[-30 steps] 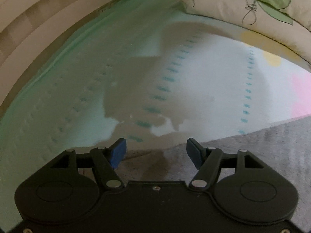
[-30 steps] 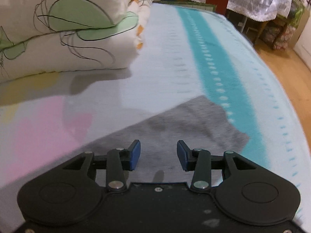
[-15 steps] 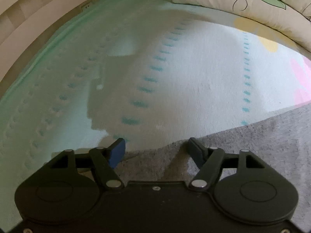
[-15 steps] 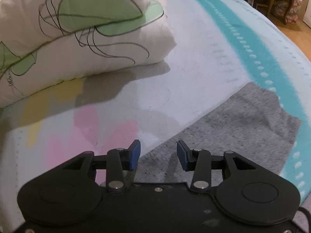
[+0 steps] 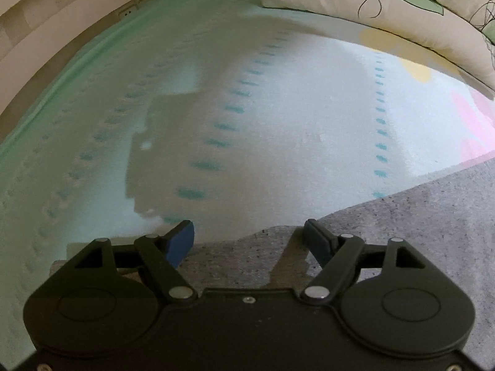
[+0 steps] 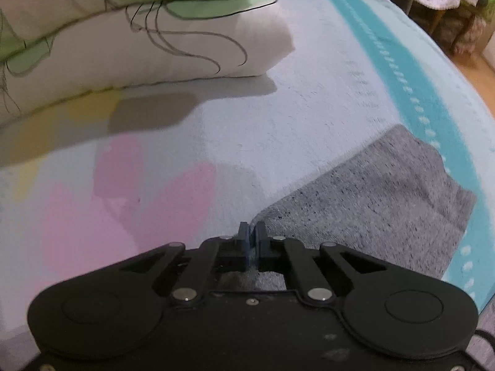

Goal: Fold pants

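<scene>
The grey pants (image 5: 417, 216) lie flat on the bed. In the left wrist view my left gripper (image 5: 249, 239) is open, its blue pads straddling the pants' far edge low over the cloth. In the right wrist view the pants (image 6: 386, 198) stretch off to the right, ending over the teal stripe. My right gripper (image 6: 252, 233) is shut on the pants' far edge, with grey cloth pinched between its pads.
A light bed sheet (image 5: 294, 123) with teal dotted lines, pink and yellow patches covers the bed. A folded white quilt with green leaves (image 6: 139, 37) lies at the back. The bed's left side meets a wall (image 5: 46, 21). Wooden floor and furniture (image 6: 458, 15) are at the far right.
My right gripper closed on the pants' edge; it was open half a second ago. Both grippers moved toward the pants' far edge. The left gripper stays open.
</scene>
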`<state>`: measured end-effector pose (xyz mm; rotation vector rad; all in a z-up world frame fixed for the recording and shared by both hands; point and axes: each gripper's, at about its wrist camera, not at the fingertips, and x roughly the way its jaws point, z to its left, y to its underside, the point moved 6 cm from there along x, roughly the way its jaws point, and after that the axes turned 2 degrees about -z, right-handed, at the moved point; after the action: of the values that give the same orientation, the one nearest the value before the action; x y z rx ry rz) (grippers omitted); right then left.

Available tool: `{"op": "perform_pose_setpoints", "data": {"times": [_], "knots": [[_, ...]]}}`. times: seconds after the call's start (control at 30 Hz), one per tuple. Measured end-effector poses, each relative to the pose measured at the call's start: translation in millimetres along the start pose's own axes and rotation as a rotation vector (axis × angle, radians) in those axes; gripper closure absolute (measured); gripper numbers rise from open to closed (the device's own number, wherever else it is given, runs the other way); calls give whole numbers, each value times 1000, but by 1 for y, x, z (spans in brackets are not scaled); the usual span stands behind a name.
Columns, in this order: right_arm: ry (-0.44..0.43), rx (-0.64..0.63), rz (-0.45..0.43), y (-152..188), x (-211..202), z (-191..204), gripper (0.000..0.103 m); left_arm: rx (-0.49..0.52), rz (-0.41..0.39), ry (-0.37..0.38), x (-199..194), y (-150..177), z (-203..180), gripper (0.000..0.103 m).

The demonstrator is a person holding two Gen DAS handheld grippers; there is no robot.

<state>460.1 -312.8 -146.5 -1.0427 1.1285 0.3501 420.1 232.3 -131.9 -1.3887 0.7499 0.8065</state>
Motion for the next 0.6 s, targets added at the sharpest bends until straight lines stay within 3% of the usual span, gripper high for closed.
{"op": "perform_pose_setpoints", "data": {"times": [0.27,0.6], "knots": [[-58,14,-55,11,-39,-19,100,-7,-3,13,-13,1,2,24],[-83,-4,-78,29,-67,-43,100,-165,26,39,-28,-12,25,24]]}}
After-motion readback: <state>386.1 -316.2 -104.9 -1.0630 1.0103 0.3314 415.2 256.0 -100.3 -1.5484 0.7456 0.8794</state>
